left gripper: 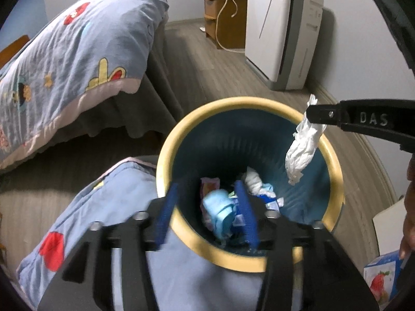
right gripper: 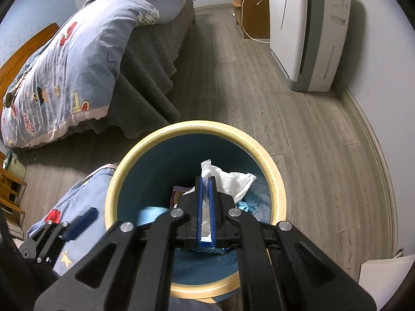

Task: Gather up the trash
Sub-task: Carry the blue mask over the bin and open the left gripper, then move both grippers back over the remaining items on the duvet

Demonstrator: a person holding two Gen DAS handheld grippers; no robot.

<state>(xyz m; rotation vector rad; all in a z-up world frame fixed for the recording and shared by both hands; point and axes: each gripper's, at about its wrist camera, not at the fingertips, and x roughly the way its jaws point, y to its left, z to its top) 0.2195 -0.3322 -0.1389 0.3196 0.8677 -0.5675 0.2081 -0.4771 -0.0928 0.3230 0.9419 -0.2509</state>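
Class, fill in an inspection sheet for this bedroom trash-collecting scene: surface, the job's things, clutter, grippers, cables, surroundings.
Surface: grey wood-plank floor; nothing loose seen on its visible part.
Job's things: trash bin with cream rim and blue inside, already holding wrappers and paper; crumpled white tissue hanging over the bin's opening.
Clutter: strawberry-print carton at the lower right edge.
Grippers: right gripper shut on the tissue; left gripper open, empty, at the bin's near rim.
Cables: white cable hanging from the wooden cabinet to the floor.
Surroundings: bed with blue cartoon quilt; white air purifier by the wall.
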